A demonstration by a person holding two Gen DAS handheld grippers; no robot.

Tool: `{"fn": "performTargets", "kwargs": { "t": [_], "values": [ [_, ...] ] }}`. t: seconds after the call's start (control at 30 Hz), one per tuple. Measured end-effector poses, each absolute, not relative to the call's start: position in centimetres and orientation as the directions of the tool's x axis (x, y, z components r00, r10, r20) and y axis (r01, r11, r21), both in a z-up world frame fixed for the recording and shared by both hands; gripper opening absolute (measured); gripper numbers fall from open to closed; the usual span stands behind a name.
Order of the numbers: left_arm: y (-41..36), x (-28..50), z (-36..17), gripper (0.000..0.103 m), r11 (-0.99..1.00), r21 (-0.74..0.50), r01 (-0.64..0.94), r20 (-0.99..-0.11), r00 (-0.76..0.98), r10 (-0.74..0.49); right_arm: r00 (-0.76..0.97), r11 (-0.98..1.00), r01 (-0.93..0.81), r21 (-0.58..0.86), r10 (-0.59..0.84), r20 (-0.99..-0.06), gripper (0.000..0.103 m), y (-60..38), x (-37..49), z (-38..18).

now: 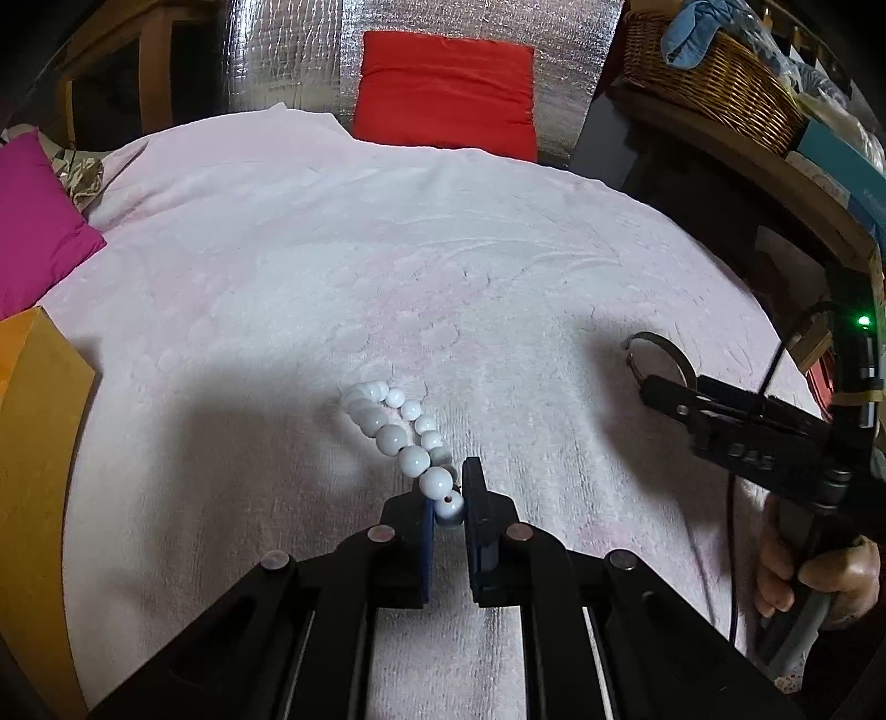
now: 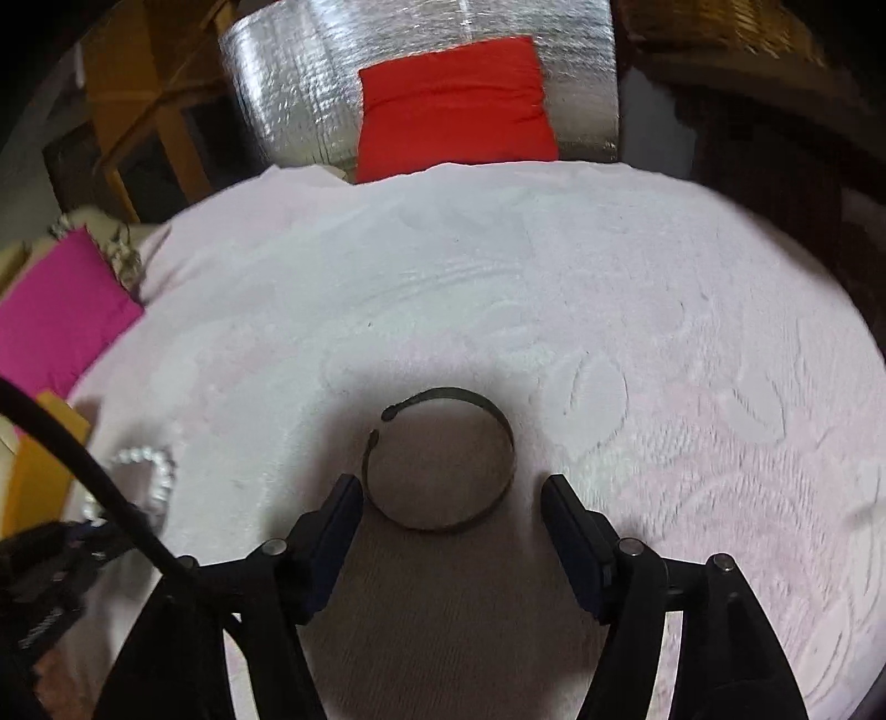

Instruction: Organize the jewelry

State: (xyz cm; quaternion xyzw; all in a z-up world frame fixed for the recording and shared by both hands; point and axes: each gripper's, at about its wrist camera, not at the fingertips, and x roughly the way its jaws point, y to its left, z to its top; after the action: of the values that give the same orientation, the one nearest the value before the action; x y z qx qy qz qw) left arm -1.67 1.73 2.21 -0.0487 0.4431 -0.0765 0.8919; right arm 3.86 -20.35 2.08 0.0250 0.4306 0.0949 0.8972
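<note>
Left hand-held gripper (image 1: 451,501) clamped on the near end of a white bead strand (image 1: 407,443), black arms, blue pads, round rivets at the joints; glossy round beads, the end one showing its drilled hole, doubled into a narrow loop trailing ahead and slightly left of the tips over a pale pink cloth (image 1: 332,249) with a raised, embossed pile. Right hand-held gripper (image 2: 451,498) spread apart, pads clear of a dark metal bangle (image 2: 443,459) lying flat just ahead of and between the tips: thin open band, a gap with small knobbed ends on its far left side. Seen from the left camera, raised lettering on the right tool's black body, possibly "DAS", not surely legible; green light lit above it; a hand (image 1: 814,581) wrapped round its grip. Far ahead of both tools, a red cushion (image 1: 446,94) against quilted silver foil (image 1: 288,50). Off to the left, a magenta cushion (image 1: 33,221) and a yellow-orange box edge (image 1: 39,443). Up to the right, a woven wicker basket (image 1: 714,77) on a wooden shelf.
</note>
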Motion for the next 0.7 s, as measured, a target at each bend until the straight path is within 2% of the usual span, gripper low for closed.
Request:
{"fn": "performTargets", "kwargs": {
  "t": [0.03, 0.13, 0.47, 0.7],
  "values": [
    [1.8, -1.7, 2.3, 0.010, 0.983, -0.155, 0.095, -0.783, 0.595, -0.181, 0.614, 0.982, -0.151, 0.110, 0.180, -0.768, 0.071, -20.1, 3.9, 2.0],
    [2.1, -1.9, 2.6, 0.010, 0.981, -0.170, 0.099, -0.777, 0.599, -0.195, 0.626, 0.987, -0.147, 0.066, 0.145, -0.767, 0.062, -19.6, 4.3, 2.1],
    [2.6, -2.8, 4.1, 0.010, 0.982, -0.165, 0.088, -0.747, 0.639, -0.183, 0.629, 0.984, -0.131, 0.120, 0.176, -0.757, 0.061, -20.6, 3.3, 3.1],
    [2.0, -4.1, 5.7, 0.010, 0.992, -0.094, 0.089, -0.715, 0.687, -0.129, 0.625, 0.970, -0.176, 0.169, 0.243, -0.742, 0.061, -19.7, 2.2, 4.4]
  ]
}}
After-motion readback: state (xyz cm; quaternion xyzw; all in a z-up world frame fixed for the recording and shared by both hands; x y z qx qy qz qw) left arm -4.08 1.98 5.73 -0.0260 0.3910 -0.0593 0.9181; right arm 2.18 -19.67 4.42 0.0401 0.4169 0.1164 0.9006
